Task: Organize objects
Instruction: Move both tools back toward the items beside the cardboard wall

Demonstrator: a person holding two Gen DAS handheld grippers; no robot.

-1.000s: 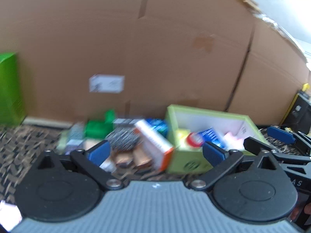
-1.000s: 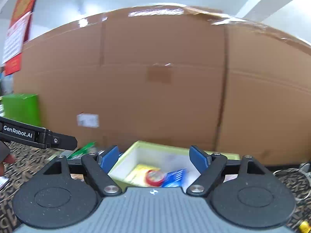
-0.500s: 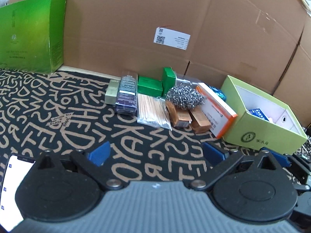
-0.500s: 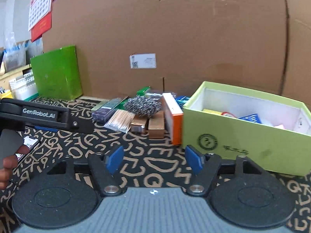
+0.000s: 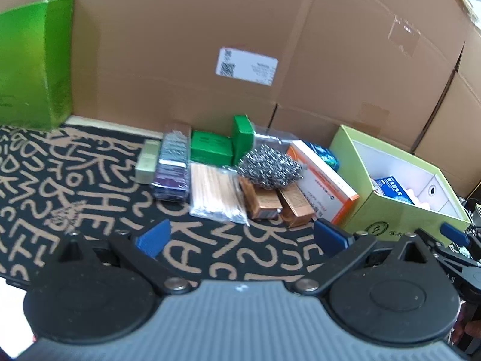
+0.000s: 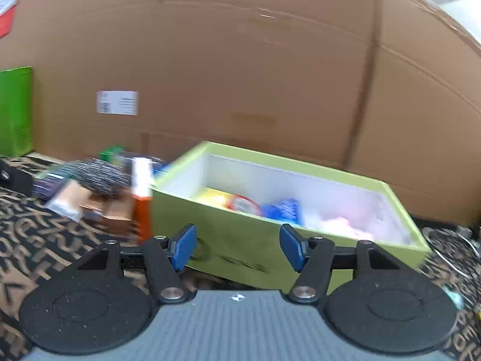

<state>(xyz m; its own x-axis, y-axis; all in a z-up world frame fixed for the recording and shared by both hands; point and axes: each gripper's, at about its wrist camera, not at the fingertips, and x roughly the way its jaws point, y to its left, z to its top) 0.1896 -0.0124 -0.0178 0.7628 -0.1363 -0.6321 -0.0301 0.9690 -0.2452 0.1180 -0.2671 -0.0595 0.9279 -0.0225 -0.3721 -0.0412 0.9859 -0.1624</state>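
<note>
Both tools dropped lower; right tool [image 6: 237, 248] closing, empty; orange-white box [image 5: 323, 180] lies pointing rearward-left.

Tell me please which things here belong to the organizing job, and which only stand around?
Belong to the job:
- light green open box
- steel scourer
- white and orange carton
- pack of wooden sticks
- two brown cartons
- small green boxes

Only standing around:
- big cardboard boxes
- tall green box
- patterned mat
</note>
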